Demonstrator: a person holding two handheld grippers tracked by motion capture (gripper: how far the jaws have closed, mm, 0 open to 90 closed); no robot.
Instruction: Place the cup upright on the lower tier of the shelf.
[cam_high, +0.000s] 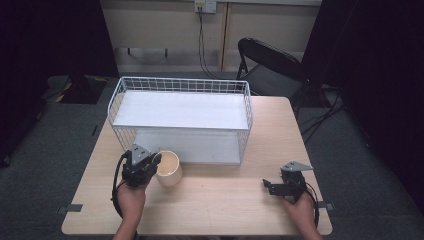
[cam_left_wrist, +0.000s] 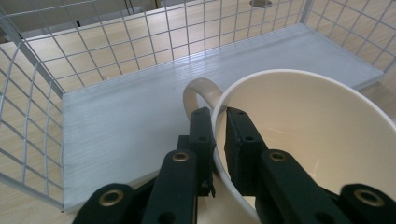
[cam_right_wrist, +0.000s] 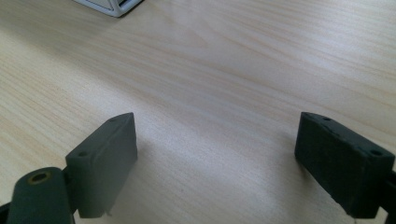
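- My left gripper (cam_high: 152, 161) is clenched on the cup (cam_high: 169, 168): in the left gripper view one jaw sits outside the rim and the other inside, pinching the wall just beside the handle (cam_left_wrist: 198, 91).
- The cup is cream, upright, with its mouth up. It stands on the table (cam_high: 225, 200) toward the near-left part, just in front of the rack (cam_high: 182, 117).
- The rack is white wire with a white shelf on top and a white floor below. It takes up the far half of the table, and its open front faces me.
- In the left gripper view the rack's lower floor lies right behind the cup.
- My right gripper (cam_high: 270, 186) is released, its jaws wide apart with bare wood between them.
- It sits low near the table's near-right corner, well apart from the cup.
- The right gripper view catches a corner of the rack at its top-left edge.
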